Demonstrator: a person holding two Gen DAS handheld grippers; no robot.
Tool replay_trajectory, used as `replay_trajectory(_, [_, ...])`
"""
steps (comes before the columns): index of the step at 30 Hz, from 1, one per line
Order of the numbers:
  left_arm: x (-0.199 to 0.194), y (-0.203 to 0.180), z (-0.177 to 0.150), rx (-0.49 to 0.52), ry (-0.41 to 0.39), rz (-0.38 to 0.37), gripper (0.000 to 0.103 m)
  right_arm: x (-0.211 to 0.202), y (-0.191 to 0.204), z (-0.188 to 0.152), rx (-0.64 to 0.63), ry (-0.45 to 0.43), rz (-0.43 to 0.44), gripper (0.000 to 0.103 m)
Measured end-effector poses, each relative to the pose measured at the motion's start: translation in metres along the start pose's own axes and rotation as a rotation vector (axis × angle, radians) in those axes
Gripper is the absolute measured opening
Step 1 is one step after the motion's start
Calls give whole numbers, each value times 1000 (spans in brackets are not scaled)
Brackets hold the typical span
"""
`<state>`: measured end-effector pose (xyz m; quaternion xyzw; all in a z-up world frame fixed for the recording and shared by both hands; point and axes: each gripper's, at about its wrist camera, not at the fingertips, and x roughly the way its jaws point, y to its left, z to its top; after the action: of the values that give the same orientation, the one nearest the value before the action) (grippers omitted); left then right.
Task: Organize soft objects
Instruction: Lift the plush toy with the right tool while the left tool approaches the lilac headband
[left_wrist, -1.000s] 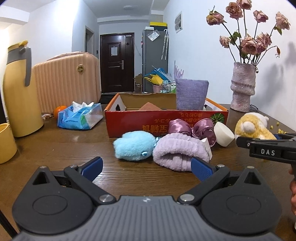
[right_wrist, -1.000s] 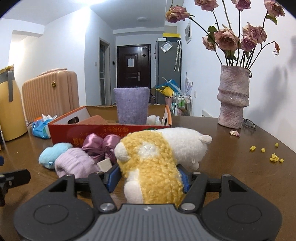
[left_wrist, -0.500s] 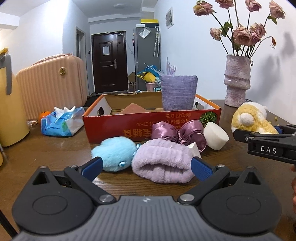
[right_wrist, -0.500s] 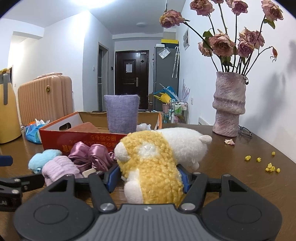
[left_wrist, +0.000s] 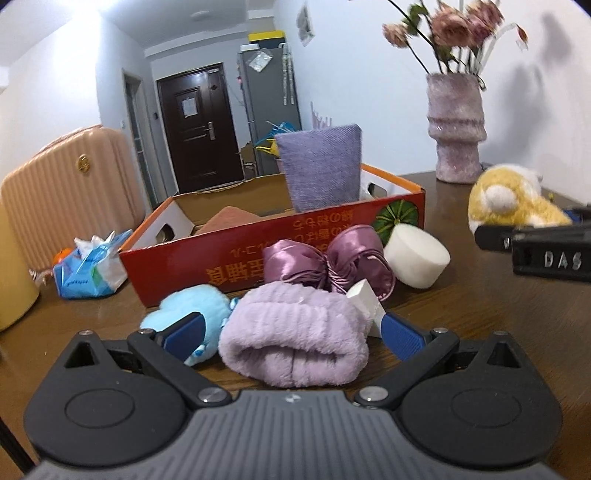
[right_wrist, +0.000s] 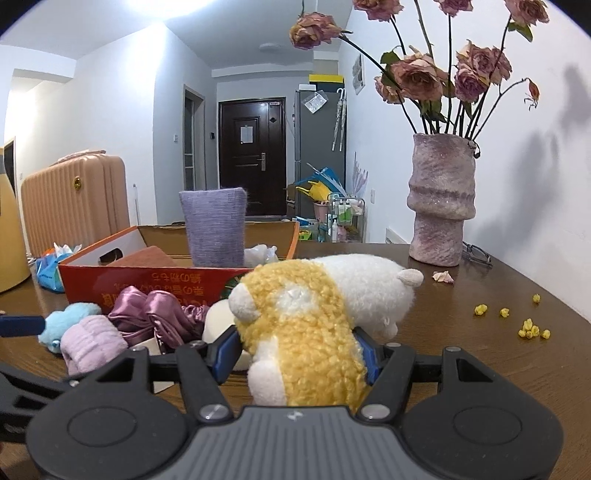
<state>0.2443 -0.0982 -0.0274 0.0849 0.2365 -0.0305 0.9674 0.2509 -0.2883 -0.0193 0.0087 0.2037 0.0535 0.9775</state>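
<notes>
Right gripper (right_wrist: 297, 354): both blue pads press into the flanks of the yellow-and-white plush toy (right_wrist: 310, 325), which is gripped between them; whether the toy's underside touches the desk (right_wrist: 480, 373) cannot be told from this view.

Left gripper (left_wrist: 291, 330): fingers spread wide, gripping nothing. The rolled lilac fleece item (left_wrist: 293, 332) lies on the desk between the fingers, clear of both pads. The left pad stands in front of the light-blue plush (left_wrist: 192, 314), which lies just beside the lilac item.

Behind these, against the near wall of the red cardboard box (left_wrist: 229, 258), lie a purple satin bow (left_wrist: 328, 258) and a white foam cylinder (left_wrist: 417, 254). A small white block (left_wrist: 365, 299) sits between the bow and the lilac item. Inside the box a purple knitted piece (left_wrist: 321, 170) stands upright.

A vase of dried roses (right_wrist: 441, 199) stands toward the far right edge of the desk, near the wall.
</notes>
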Motion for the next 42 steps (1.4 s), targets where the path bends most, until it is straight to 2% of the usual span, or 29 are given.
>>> replay_trajectory(7, [14, -12, -1, 75, 14, 11, 103, 0, 1, -1, 1, 7, 2, 63])
replay_trajectory(28, [50, 9, 2, -21, 185, -23, 103, 1, 2, -2, 10, 29, -4, 63])
replay_trajectory(37, [52, 12, 2, -48, 197, -41, 103, 2, 1, -3, 10, 32, -3, 64])
replay_trajectory(38, [51, 12, 2, -49, 197, -45, 102, 2, 1, -3, 10, 31, -3, 64])
replay_trajectory(42, [49, 12, 1, -46, 189, -66, 90, 2, 1, -2, 10, 31, -2, 64])
